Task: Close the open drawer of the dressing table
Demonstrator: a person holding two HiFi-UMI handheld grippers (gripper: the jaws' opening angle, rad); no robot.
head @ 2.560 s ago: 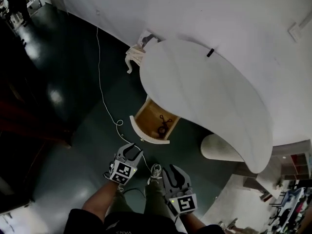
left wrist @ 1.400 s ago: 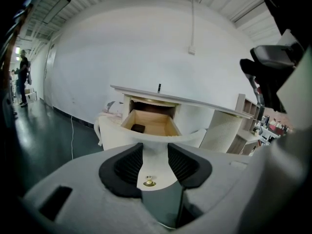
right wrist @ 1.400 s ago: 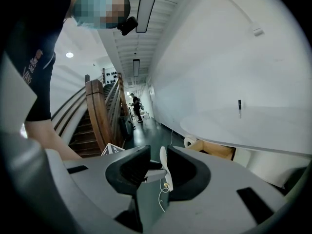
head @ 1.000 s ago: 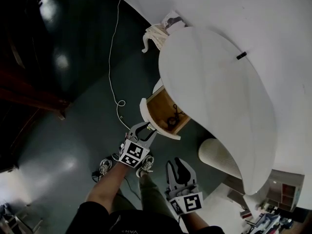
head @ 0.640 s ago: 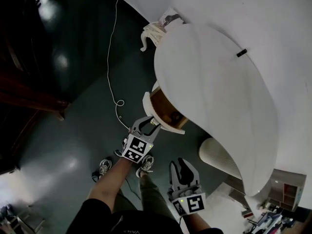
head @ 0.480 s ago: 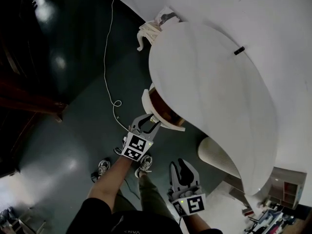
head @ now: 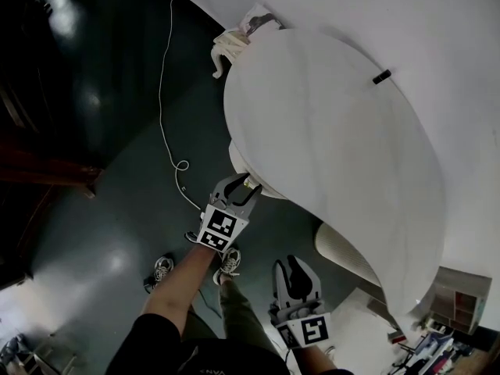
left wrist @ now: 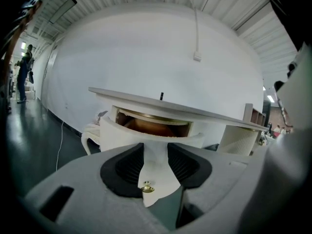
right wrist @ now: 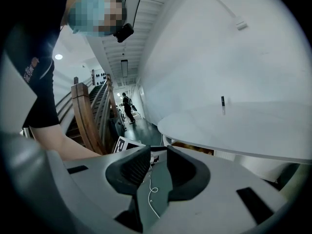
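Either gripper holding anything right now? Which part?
Nothing looks clamped. The left gripper has its fingers open astride the drawer front at the brass knob; the right gripper is empty.

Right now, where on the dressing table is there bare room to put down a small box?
Nearly the whole tabletop is bare; only a small dark object lies near the wall. It is crowded at the drawer front, where the left tool straddles the knob.

Head view overhead, gripper views low, table (head: 328, 131) shared
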